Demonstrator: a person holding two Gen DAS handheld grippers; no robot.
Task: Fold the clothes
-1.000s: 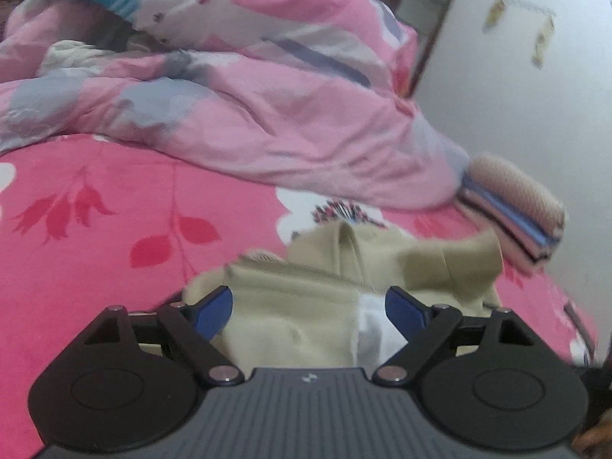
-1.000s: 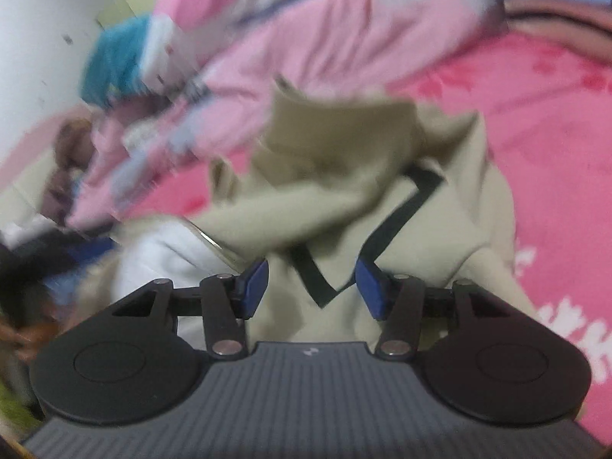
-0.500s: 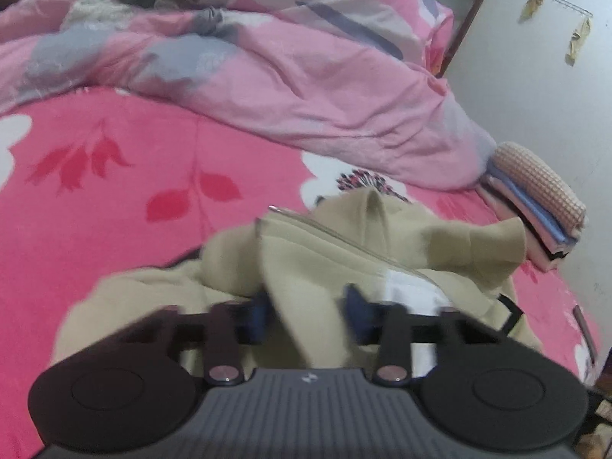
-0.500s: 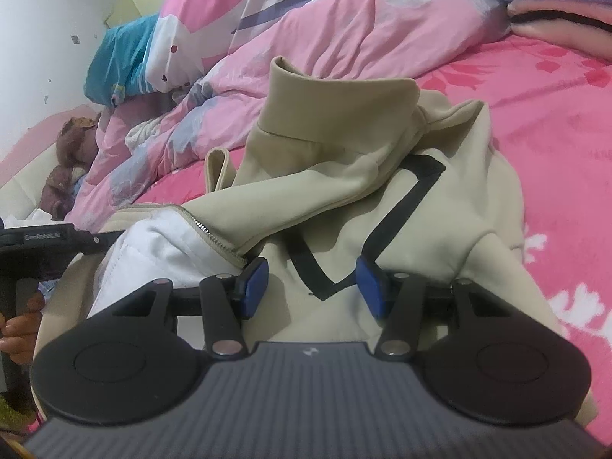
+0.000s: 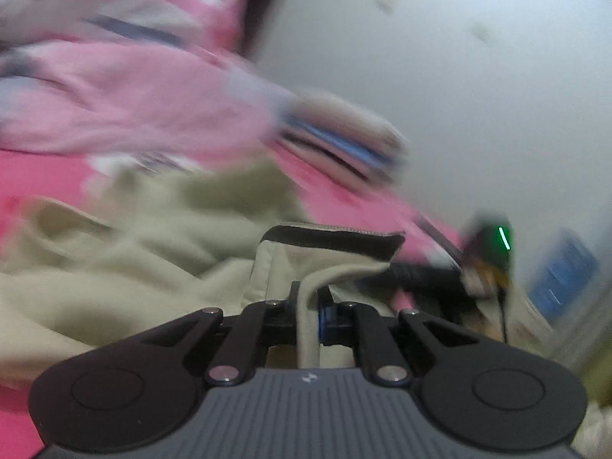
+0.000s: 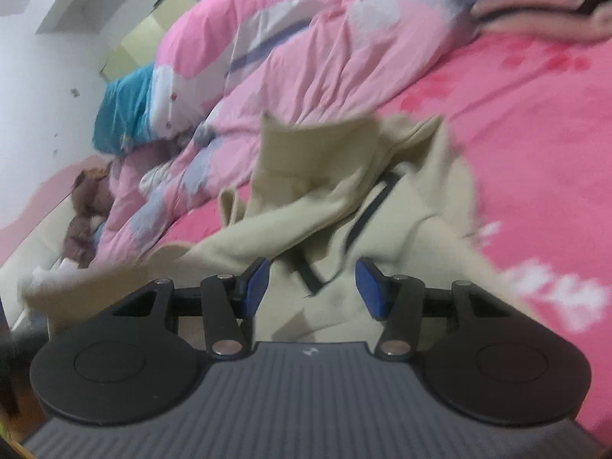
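A beige zip jacket [image 5: 153, 252] with black trim lies crumpled on the pink bedsheet [image 6: 535, 134]. My left gripper [image 5: 308, 306] is shut on a fold of it, and the cloth rises between the pinched jaws toward a black-edged flap [image 5: 332, 237]. The left wrist view is blurred by motion. In the right wrist view the jacket [image 6: 317, 176] stretches toward the lower left, collar standing up. My right gripper [image 6: 311, 287] hovers just over its black stripe [image 6: 367, 218], jaws half apart, blue pads clear of the cloth.
A rumpled pink quilt [image 6: 306, 49] fills the far side of the bed, with a teal pillow [image 6: 122, 111] and a brown stuffed toy [image 6: 88, 199] at the left. A stack of folded clothes [image 5: 344, 141] sits by the white wall [image 5: 459, 76].
My left gripper went from wide open to shut on a fold of the jacket and swung to the right. The jacket is drawn out toward it. The right gripper shifted a little, still half open.
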